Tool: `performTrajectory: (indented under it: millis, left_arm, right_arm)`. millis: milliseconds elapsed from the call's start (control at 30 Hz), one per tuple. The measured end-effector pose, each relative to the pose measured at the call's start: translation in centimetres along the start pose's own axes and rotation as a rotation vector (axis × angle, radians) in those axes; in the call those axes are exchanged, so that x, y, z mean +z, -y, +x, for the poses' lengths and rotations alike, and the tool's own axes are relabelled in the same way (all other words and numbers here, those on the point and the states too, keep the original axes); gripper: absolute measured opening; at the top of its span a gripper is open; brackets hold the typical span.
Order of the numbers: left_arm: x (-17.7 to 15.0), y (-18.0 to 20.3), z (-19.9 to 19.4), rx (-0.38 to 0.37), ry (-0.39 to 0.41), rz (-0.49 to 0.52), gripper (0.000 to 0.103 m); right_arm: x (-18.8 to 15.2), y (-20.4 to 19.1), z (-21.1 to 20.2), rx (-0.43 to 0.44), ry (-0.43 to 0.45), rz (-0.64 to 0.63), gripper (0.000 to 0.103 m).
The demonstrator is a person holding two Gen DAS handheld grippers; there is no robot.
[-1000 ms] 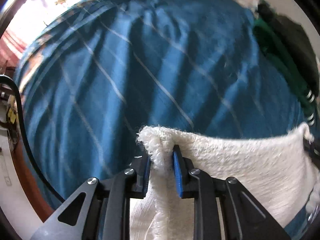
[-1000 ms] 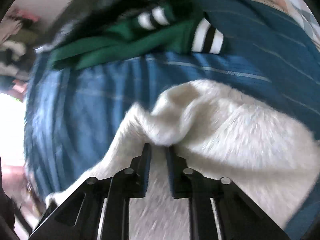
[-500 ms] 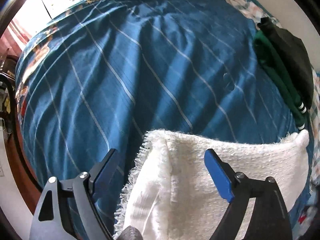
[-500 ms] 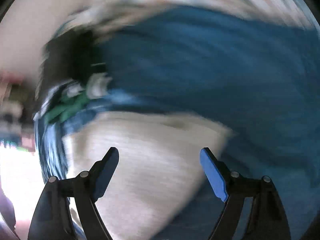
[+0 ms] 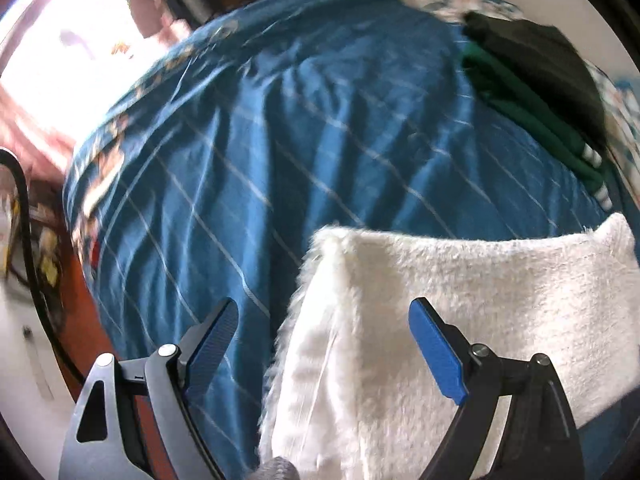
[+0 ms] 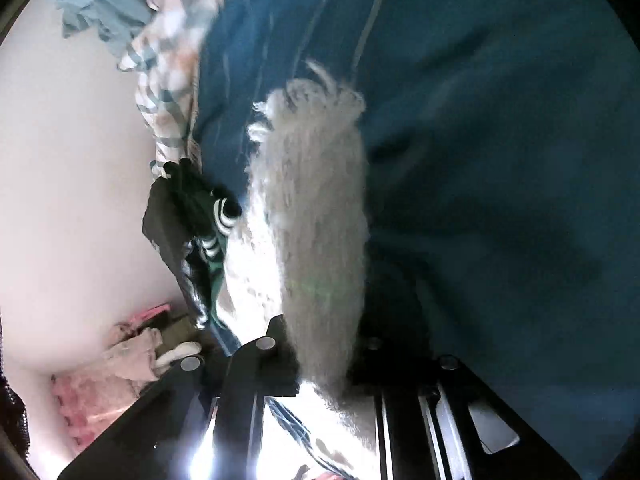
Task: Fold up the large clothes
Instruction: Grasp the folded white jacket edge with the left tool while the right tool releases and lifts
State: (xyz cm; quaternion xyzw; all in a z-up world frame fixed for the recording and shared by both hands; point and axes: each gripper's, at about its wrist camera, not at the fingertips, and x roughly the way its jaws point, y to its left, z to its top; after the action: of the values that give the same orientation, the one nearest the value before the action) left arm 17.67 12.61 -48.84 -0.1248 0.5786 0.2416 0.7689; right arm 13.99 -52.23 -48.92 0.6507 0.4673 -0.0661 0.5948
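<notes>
A fluffy white garment (image 5: 460,312) lies folded on the blue striped bedspread (image 5: 280,140), at the lower right of the left wrist view. My left gripper (image 5: 324,348) is open and empty, its blue pads spread just above the garment's left edge. In the right wrist view the camera is rolled sideways. The white garment (image 6: 316,216) runs between the jaws of my right gripper (image 6: 324,360), which look closed on it.
A folded green garment with white stripes (image 5: 532,120) and a black garment (image 5: 536,52) lie at the far right of the bed, next to a checked cloth (image 6: 168,80). The bed's left edge drops to an orange floor (image 5: 84,312). Pink items (image 6: 100,392) lie by the wall.
My left gripper opened, let go of the white garment's corner and pulled back a little. My right gripper opened, rolled sideways and closed on the garment's edge.
</notes>
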Motion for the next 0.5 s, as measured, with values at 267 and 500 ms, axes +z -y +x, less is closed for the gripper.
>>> performTrajectory:
  millis: [267, 500]
  left_arm:
    - [-1.1, 3.7, 4.4, 0.012, -0.122, 0.090, 0.087]
    - [-0.1, 3.7, 4.7, 0.039, -0.072, 0.079, 0.087]
  right_arm:
    - [-1.5, 6.9, -6.6, -0.377, -0.021, -0.001, 0.022]
    - [-1.5, -2.1, -9.3, -0.440, 0.040, -0.402, 0.062]
